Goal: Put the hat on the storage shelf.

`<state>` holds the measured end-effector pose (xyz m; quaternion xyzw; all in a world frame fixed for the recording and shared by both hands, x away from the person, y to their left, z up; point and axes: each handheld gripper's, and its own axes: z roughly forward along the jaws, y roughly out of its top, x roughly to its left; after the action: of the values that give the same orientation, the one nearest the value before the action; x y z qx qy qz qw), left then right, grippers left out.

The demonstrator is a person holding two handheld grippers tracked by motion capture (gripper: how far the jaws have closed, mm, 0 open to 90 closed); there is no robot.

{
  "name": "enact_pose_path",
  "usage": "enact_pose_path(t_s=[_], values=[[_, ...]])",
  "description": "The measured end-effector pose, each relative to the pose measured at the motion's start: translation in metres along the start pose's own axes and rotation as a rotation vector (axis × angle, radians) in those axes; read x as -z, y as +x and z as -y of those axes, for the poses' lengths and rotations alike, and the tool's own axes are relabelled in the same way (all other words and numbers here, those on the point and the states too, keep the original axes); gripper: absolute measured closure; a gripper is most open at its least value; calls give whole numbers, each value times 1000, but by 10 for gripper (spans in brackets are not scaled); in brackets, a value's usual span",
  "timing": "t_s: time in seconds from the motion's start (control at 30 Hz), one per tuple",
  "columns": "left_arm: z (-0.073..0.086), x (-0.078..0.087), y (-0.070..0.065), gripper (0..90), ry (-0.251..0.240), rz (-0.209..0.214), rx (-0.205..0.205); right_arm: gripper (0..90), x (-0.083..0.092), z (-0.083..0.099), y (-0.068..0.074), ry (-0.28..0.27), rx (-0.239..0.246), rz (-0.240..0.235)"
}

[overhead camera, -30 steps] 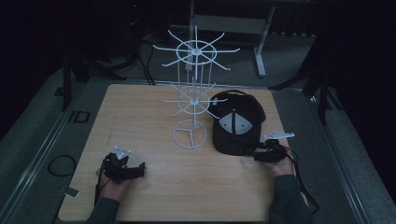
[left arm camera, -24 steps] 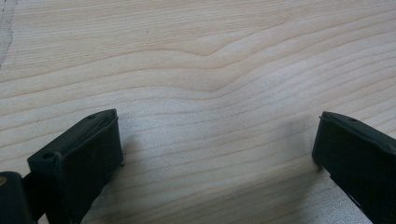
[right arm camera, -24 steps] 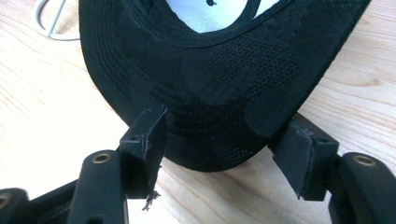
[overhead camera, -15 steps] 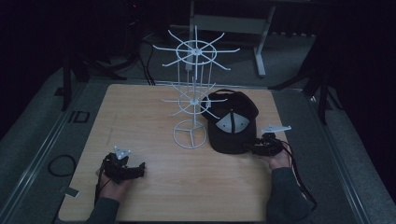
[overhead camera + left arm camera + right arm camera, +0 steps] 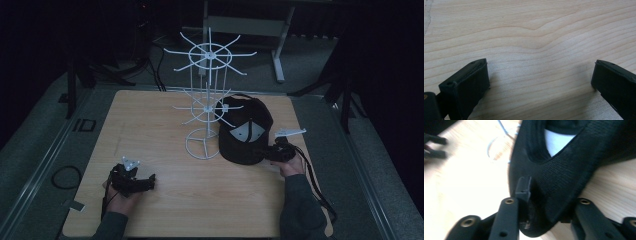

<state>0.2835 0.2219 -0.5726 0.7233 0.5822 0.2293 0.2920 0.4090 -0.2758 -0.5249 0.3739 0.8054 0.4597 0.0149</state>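
1. The right tool [image 5: 272, 153] lies low, clenched on the brim of the black cap [image 5: 246, 131] beside the white rack [image 5: 207, 105]
2. The left tool [image 5: 142, 182] rests released on the table [image 5: 150, 120]

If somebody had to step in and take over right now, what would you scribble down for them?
Right gripper: shut on the brim of the black cap, which lies on the table beside the base of the white wire rack.
Left gripper: open, holding nothing, resting low over bare wood at the table's near left.
Done: the cap is gripped.
Left: the rack's arms are all bare; the cap probably goes onto one, though that is a guess.
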Motion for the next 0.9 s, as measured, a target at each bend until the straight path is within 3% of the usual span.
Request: enact_pose_path(t_s=[0.1,0.23,0.4,0.73,0.9], values=[[0,0,0,15,0,0,0,781,1,-5,0,-44,-30,-57],[0,0,0,15,0,0,0,810,1,-11,0,-51,-64,-54],[0,0,0,15,0,0,0,864,5,-19,0,-105,-97,-43],[0,0,0,15,0,0,0,866,12,-34,1,-108,-79,79],[0,0,0,15,0,0,0,866,17,-42,1,-117,-56,119]])
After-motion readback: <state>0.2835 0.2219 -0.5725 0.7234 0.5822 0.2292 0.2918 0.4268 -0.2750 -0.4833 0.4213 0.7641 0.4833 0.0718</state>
